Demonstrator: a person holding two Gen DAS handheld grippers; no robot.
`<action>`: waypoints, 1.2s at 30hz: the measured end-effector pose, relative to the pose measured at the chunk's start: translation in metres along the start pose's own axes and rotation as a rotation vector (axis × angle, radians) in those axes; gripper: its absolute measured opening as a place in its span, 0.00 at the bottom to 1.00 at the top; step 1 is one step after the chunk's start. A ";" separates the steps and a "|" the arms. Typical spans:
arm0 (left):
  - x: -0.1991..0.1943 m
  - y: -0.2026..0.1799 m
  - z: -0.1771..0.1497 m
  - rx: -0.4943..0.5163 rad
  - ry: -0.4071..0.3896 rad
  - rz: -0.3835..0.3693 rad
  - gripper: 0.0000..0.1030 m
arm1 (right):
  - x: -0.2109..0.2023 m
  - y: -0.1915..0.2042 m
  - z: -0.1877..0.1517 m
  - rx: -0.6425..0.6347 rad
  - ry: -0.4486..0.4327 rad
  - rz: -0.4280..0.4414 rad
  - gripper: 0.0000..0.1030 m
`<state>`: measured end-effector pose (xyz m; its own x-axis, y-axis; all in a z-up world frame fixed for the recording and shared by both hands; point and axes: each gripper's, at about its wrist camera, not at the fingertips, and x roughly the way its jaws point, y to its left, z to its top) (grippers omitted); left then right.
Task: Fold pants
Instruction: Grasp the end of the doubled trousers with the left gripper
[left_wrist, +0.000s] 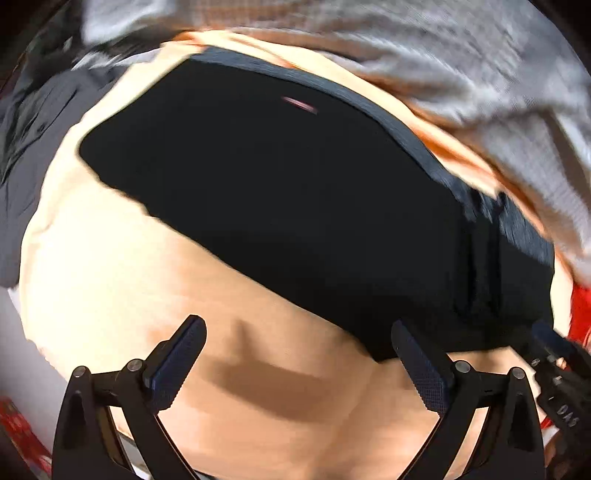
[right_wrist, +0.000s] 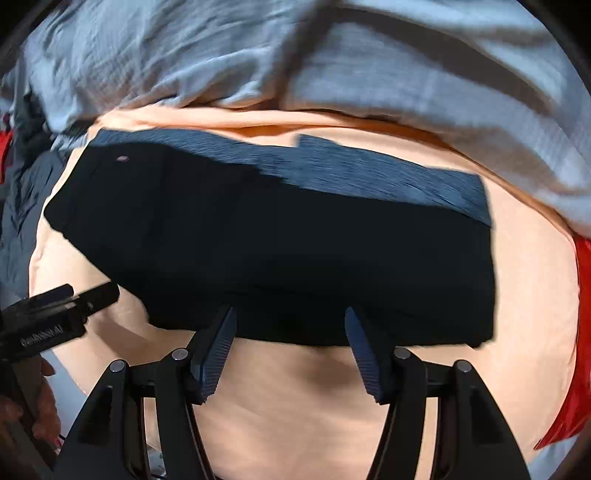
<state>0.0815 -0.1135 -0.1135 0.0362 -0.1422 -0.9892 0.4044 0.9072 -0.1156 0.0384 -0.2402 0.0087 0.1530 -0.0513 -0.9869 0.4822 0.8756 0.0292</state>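
The black pants (left_wrist: 295, 206) lie folded flat on a peach sheet (left_wrist: 110, 277), with the ribbed waistband (left_wrist: 517, 229) along the far right side. My left gripper (left_wrist: 299, 328) is open and empty, just above the sheet at the pants' near edge. In the right wrist view the pants (right_wrist: 280, 251) form a wide dark block with the waistband (right_wrist: 369, 177) at the back. My right gripper (right_wrist: 290, 317) is open and empty, its fingertips at the pants' near edge. The left gripper (right_wrist: 62, 302) shows at the left, and the right gripper (left_wrist: 557, 362) shows in the left view.
A crumpled grey-blue blanket (right_wrist: 258, 55) lies behind the pants. Dark grey cloth (right_wrist: 22, 206) lies at the left. Red fabric (right_wrist: 580, 332) shows at the right edge of the sheet.
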 end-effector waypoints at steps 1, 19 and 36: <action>-0.001 0.008 0.003 -0.015 -0.011 0.000 0.99 | 0.002 0.007 0.004 -0.013 0.002 -0.001 0.63; 0.024 0.113 0.064 -0.319 -0.059 -0.227 0.98 | 0.072 0.044 0.018 -0.052 0.131 -0.018 0.94; 0.045 0.118 0.081 -0.419 -0.083 -0.392 0.93 | 0.067 0.031 0.022 -0.015 0.137 0.011 0.94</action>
<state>0.2050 -0.0445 -0.1643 0.0353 -0.5147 -0.8566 0.0066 0.8573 -0.5148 0.0826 -0.2269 -0.0530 0.0382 0.0236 -0.9990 0.4683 0.8827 0.0387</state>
